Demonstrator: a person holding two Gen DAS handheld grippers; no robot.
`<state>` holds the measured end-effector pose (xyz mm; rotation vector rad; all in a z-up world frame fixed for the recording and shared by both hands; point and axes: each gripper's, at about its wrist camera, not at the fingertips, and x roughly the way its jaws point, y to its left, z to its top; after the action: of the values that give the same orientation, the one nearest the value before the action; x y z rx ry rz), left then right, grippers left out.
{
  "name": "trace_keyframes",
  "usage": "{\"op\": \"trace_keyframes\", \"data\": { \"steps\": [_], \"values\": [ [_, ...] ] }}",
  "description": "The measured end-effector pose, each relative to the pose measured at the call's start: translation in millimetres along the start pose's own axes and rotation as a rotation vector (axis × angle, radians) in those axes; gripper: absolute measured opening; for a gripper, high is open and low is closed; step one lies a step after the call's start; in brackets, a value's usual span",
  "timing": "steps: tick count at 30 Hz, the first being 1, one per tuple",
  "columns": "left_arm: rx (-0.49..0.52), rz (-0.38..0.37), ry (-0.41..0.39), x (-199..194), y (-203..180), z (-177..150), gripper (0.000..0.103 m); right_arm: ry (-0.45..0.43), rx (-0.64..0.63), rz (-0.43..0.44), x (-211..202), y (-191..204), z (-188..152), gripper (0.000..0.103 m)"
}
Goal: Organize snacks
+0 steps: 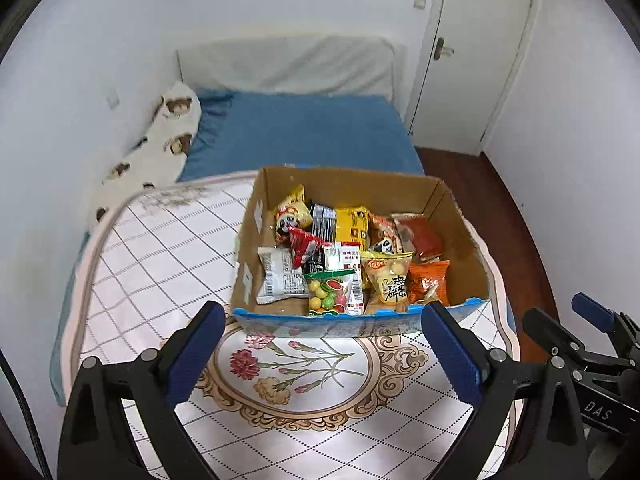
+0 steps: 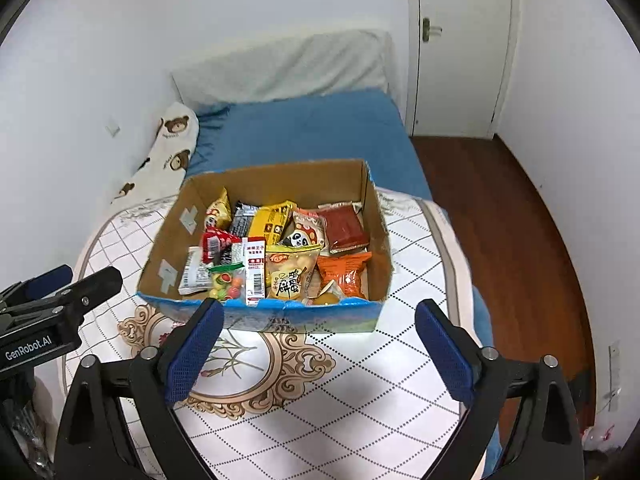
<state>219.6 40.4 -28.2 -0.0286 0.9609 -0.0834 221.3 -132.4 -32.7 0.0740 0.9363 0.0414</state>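
Your left gripper (image 1: 328,340) hangs over the near part of the table (image 1: 160,248) with its blue pads spread wide and nothing between them; your right gripper (image 2: 320,340) sits the same way, jaws wide apart and holding nothing, just to the right of the left one; the cardboard box (image 2: 172,240) stands on the far half of the table, its blue-printed near wall just beyond both pairs of fingertips; the snacks lie packed inside it, a clear bag of round coloured candies (image 1: 330,290) at the near wall, a yellow pouch of egg biscuits (image 1: 390,278) beside it on the right, an orange packet (image 1: 430,282) further right, a dark red packet (image 2: 346,226) at the far right, a yellow packet (image 1: 352,222) and a panda-print packet (image 1: 290,216) toward the far left; beyond the table a bed (image 2: 312,128) with a blue sheet runs toward the far wall, a bear-print pillow (image 2: 168,148) along its left side.
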Motion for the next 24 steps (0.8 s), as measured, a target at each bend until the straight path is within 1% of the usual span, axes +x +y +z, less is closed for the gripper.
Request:
{"op": "trace_keyframes", "data": {
  "steps": [4,10,13,18,24],
  "values": [
    [0.028,0.026,-0.056,-32.0,-4.9,-9.4,0.101,-0.048,-0.004,-0.008,-34.4,1.6,-9.1,0.100],
    [0.011,0.029,-0.075,-58.6,-4.2,-20.4,0.101,-0.117,-0.020,-0.021,-81.5,7.1,-16.1,0.101],
    [0.009,0.045,-0.110,-74.2,-4.0,-24.1,0.101,-0.146,-0.027,-0.020,-101.6,10.8,-18.0,0.101],
    [0.025,0.056,-0.139,-91.9,-5.8,-28.3,0.101,-0.186,-0.029,-0.024,-123.5,15.4,-17.7,0.101],
    [0.038,0.054,-0.149,-97.6,-8.5,-30.8,0.101,-0.196,-0.022,-0.026,-129.7,16.6,-17.4,0.101]
  ]
}}
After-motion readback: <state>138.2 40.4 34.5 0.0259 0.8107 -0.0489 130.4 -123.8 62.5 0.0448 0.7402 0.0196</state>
